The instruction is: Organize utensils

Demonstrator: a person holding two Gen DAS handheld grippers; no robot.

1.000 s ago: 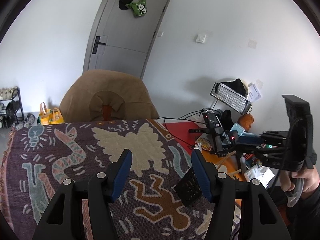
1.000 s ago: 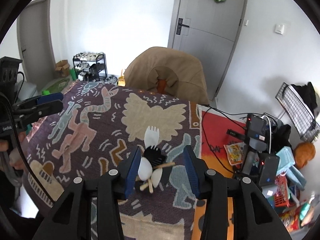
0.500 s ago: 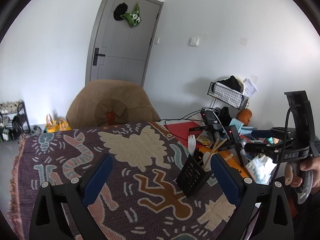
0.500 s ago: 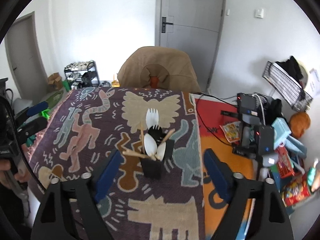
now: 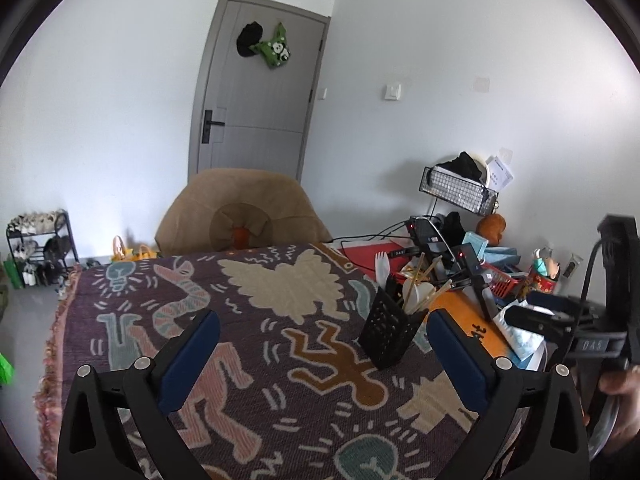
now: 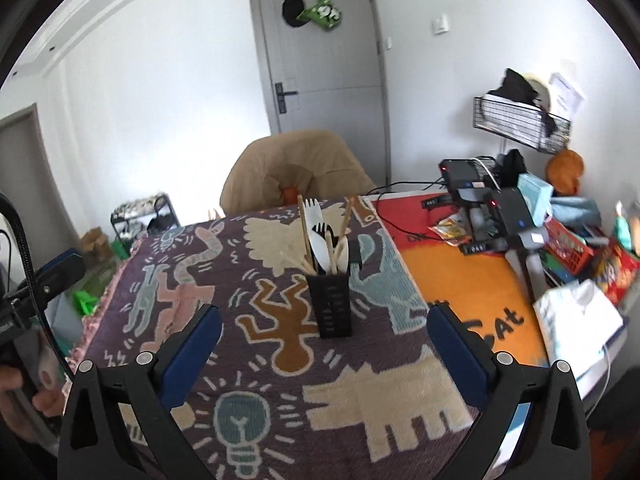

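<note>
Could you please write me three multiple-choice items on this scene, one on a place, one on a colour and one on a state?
1. Where does the black utensil holder stand?
A. on the patterned blanket
B. on the wire shelf
C. on the floor by the door

2. What colour is the tallest fork in the holder?
A. red
B. white
C. green

3. How does the right gripper stand?
A. shut on the holder
B. shut on a fork
C. jaws wide apart, holding nothing

Answers:
1 A, its base rests on the blanket near the orange figure.
2 B, the fork rising highest is white, with a black fork lower beside it.
3 C, the blue pads sit far apart on either side, clear of the holder.
</note>
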